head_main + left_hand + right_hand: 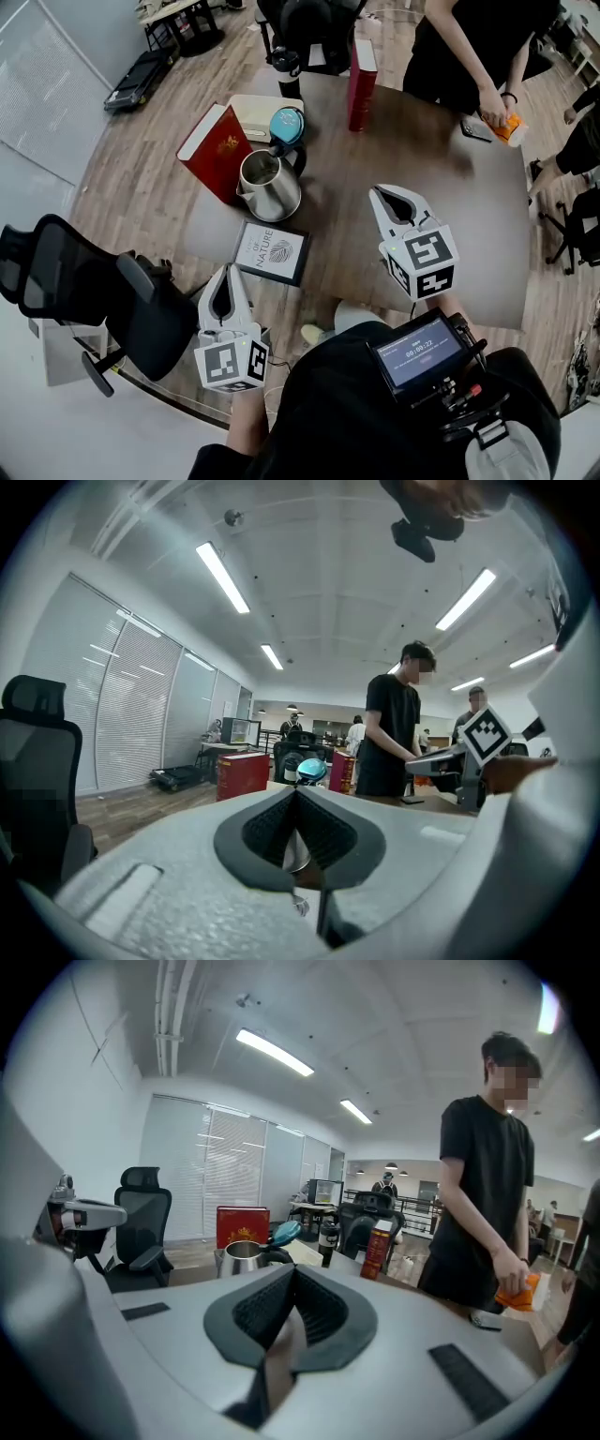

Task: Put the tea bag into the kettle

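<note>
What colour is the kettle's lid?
Teal. The lid stands flipped open above the steel kettle; clearest in the head view.

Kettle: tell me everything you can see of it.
The kettle looks like shiny bare metal and stands upright on the table. Its teal lid is flipped up, so the mouth is open; what is inside cannot be made out. A black handle runs down the side below the lid. A red book stands close beside it and a framed picture lies just in front; whether either touches it is unclear.
</note>
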A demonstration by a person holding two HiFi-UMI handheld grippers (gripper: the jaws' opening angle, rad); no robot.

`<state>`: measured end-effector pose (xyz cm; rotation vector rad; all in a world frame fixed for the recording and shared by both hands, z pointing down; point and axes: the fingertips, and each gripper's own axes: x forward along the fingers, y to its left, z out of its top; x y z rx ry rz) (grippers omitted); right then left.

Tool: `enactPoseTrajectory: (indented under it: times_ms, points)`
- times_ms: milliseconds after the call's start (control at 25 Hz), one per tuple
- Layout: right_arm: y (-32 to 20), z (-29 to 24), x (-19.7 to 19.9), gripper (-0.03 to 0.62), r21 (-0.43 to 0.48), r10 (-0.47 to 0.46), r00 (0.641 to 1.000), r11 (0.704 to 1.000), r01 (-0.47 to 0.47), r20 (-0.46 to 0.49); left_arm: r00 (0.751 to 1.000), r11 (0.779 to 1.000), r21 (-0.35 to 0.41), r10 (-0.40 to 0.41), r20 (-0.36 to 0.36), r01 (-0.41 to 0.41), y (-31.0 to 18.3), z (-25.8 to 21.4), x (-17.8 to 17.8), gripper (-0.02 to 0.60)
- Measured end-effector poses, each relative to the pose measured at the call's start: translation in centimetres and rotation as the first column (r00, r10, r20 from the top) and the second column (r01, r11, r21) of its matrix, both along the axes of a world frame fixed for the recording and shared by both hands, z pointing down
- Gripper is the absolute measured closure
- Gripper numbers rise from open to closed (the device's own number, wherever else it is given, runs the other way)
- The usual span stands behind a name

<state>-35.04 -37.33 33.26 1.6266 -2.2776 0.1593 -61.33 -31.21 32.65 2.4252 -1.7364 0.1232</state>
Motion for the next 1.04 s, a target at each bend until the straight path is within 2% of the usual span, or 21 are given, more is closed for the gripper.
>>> enactPoseTrajectory:
  times_ms: [240,520,1040]
  points:
    - [0.9,-0.1,6.1,0.586,-0.008,0.04,0.998,0.999,-0.04,0.057,0.997,0.997,0.006,0.078,0.005,-0.078,-0.9,-0.3,8.0,0.577]
    - [3.1,1.2,12.0,0.586,-0.013,0.06,0.994,0.998,-0.06,0.087,0.982,0.984,0.005,0.179,0.057,-0.179,-0.6,-0.3,17.0,0.577]
    - [5.4,2.8,16.9,0.586,-0.028,0.052,0.991,0.998,-0.049,0.121,0.97,0.973,-0.013,0.231,0.079,-0.231,0.6,0.7,24.6,0.577]
